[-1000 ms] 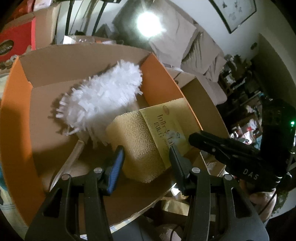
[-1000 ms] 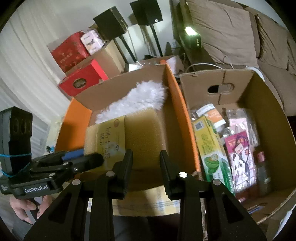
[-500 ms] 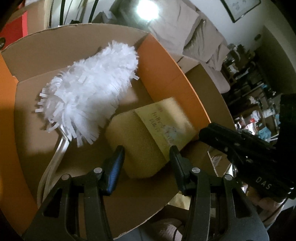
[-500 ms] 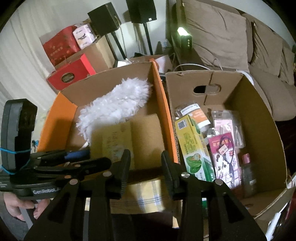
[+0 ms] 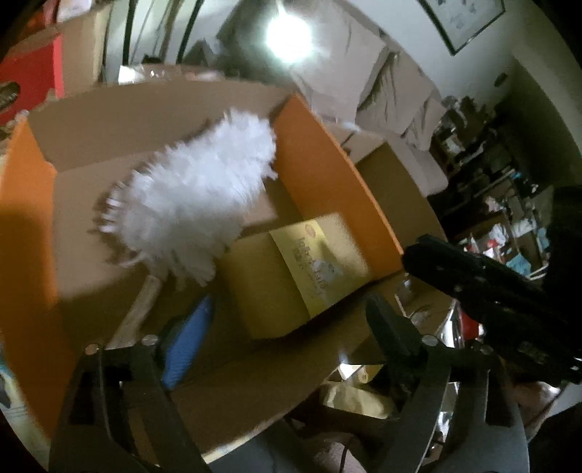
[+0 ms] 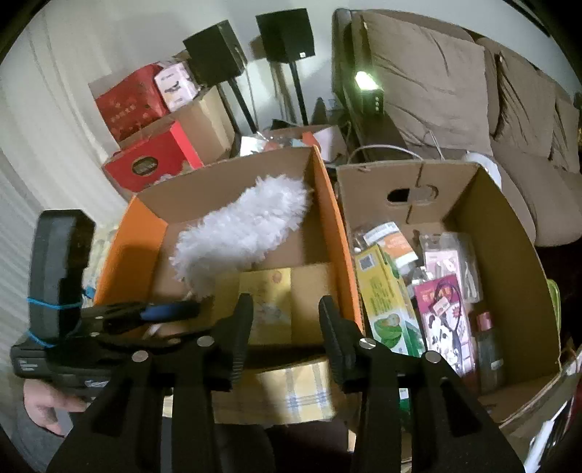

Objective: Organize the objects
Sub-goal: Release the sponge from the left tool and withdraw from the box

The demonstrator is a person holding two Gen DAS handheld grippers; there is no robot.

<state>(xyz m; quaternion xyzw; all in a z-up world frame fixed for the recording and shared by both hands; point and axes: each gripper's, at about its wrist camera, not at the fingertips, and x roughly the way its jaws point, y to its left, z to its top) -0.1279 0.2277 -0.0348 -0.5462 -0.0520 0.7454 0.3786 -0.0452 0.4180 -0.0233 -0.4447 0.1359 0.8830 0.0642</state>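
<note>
A yellow sponge (image 5: pixel 291 276) with a paper label lies in the orange-sided cardboard box (image 5: pixel 327 174), beside a white fluffy duster (image 5: pixel 196 200). My left gripper (image 5: pixel 287 338) is open and empty, just in front of the sponge and apart from it. The sponge (image 6: pixel 269 305), the duster (image 6: pixel 240 233) and the orange box (image 6: pixel 334 233) also show in the right wrist view. My right gripper (image 6: pixel 285 327) is open and empty above the box's near edge. The left gripper (image 6: pixel 145 320) shows at the left there.
A second brown cardboard box (image 6: pixel 509 233) at the right holds several packaged items, among them a green-yellow carton (image 6: pixel 385 298) and a pink package (image 6: pixel 443 320). Red boxes (image 6: pixel 145 160), black speakers (image 6: pixel 283 32) and a sofa (image 6: pixel 473 87) stand behind.
The left gripper has opened wide and let go of the sponge, which now lies in the orange box. Both grippers have drawn back a little.
</note>
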